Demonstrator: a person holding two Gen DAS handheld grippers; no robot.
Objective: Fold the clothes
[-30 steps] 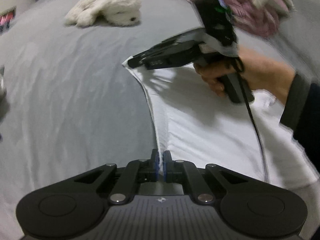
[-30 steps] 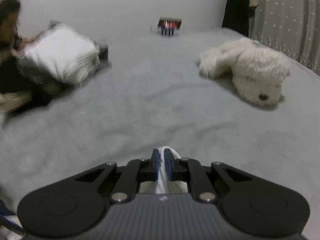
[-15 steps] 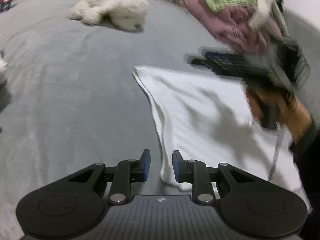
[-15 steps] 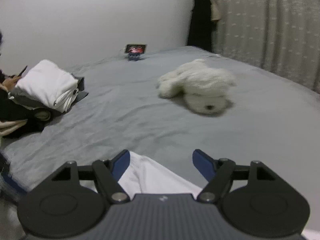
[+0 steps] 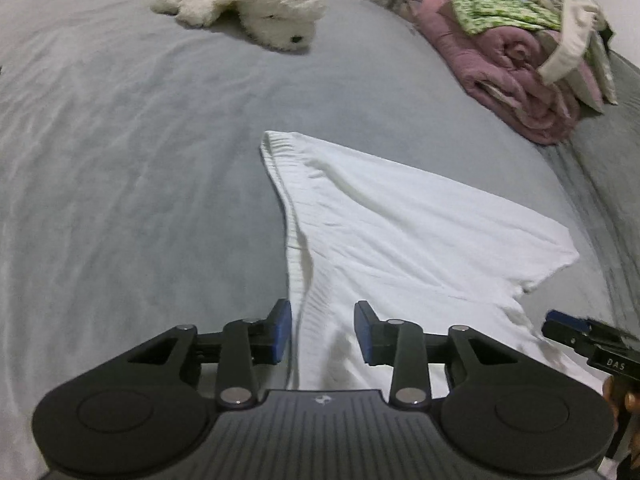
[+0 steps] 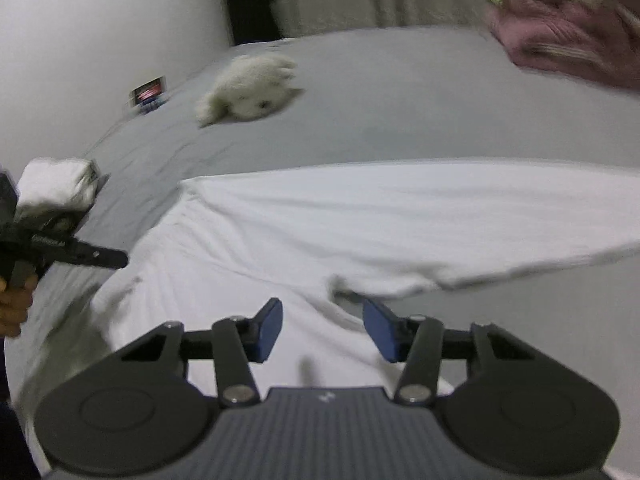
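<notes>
Left wrist view shows a white garment [image 5: 400, 232] lying spread on the grey bed [image 5: 120, 160], a ribbed hem or band running along its left edge from the near side to a far corner. It looks thin, soft and light, the sort of cloth that drapes and slides on the sheet, so I judge a pinch on the doubled ribbed edge or at a corner would hold better than a grab at the flat middle. The left tongs [image 5: 322, 332] stand spread, straddling that ribbed edge near its near end, gripping nothing. From the right wrist view the right tongs [image 6: 322, 332] are likewise spread above the cloth, just near of a loose flap whose edge curls over the layer below. Whether this flap is a fold already laid or only how the cloth fell, I cannot tell.

Open grey sheet lies to the left and far side, with room to swing the cloth. A white plush toy [image 5: 248, 4] sits well apart at the far side, a pink and green heap of clothes [image 5: 520, 48] far right, and a white folded stack [image 6: 56, 188] at the left.
</notes>
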